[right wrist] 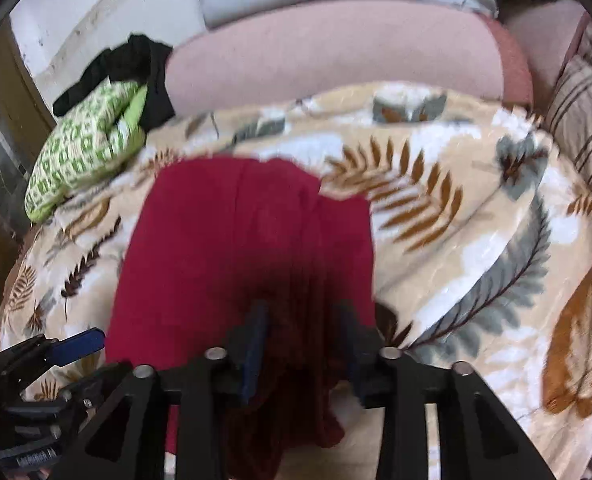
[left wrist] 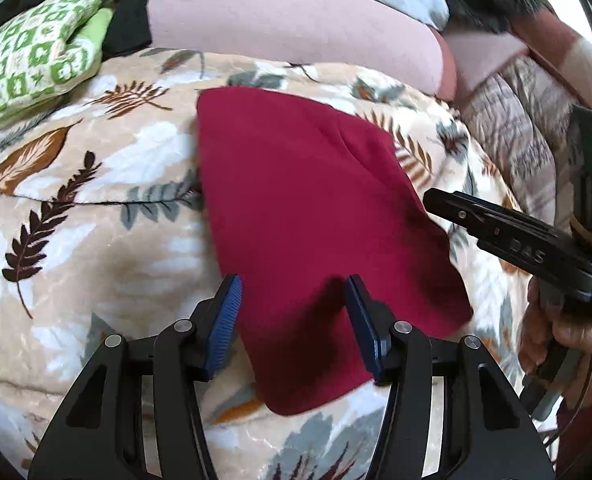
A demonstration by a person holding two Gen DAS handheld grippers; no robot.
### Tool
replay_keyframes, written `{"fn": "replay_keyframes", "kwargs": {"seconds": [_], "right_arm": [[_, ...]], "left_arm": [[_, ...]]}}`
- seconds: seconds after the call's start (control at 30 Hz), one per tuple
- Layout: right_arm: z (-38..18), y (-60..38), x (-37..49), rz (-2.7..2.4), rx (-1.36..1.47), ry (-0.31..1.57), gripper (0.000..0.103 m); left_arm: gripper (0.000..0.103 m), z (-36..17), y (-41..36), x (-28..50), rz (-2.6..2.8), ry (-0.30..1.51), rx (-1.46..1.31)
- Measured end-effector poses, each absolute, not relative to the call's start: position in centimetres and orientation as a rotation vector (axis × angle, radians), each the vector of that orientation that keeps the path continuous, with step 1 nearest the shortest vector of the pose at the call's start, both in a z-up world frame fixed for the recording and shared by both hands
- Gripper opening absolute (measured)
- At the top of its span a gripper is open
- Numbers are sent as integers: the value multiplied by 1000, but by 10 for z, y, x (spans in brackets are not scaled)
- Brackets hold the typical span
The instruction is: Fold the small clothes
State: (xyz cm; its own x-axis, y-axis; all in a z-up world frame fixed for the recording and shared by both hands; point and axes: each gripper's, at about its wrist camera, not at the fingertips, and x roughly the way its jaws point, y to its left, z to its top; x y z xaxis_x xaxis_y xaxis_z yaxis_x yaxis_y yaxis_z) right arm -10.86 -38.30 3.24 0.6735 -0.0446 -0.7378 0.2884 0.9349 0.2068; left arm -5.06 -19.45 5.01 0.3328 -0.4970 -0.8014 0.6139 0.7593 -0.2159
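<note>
Your left gripper (left wrist: 292, 292) stood wide open, its blue pads (left wrist: 226, 320) apart over the near end of the red cloth (left wrist: 303, 200), gripping nothing. Whether the pads touched the fabric could not be told. Your right gripper (right wrist: 301, 328) was blurred in its own view; its fingers stood apart, with dark red fabric bunched between them and hanging toward the camera, but whether they held it could not be told. The left view showed what the right did not: your right hand (left wrist: 555, 332) wrapped around the handle at the right edge, the gripper's side profile hiding its gap. The right view alone caught one blue pad of the left gripper in its lower left corner. The cloth lay mid-frame on the leaf-print blanket (left wrist: 96, 280). A green patterned pillow (left wrist: 32, 52) sat upper left, a pink cushion (left wrist: 288, 16) across the top.
</note>
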Motion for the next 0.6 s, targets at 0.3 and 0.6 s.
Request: {"fn": "replay_keyframes", "kwargs": {"seconds": [0.3, 0.6], "right_arm": [[22, -386, -53, -160, 326, 852, 12], [19, -401, -64, -170, 373, 813, 9]], "left_arm": [[55, 43, -205, -49, -728, 1009, 154], [61, 53, -191, -26, -753, 1003, 13]]}}
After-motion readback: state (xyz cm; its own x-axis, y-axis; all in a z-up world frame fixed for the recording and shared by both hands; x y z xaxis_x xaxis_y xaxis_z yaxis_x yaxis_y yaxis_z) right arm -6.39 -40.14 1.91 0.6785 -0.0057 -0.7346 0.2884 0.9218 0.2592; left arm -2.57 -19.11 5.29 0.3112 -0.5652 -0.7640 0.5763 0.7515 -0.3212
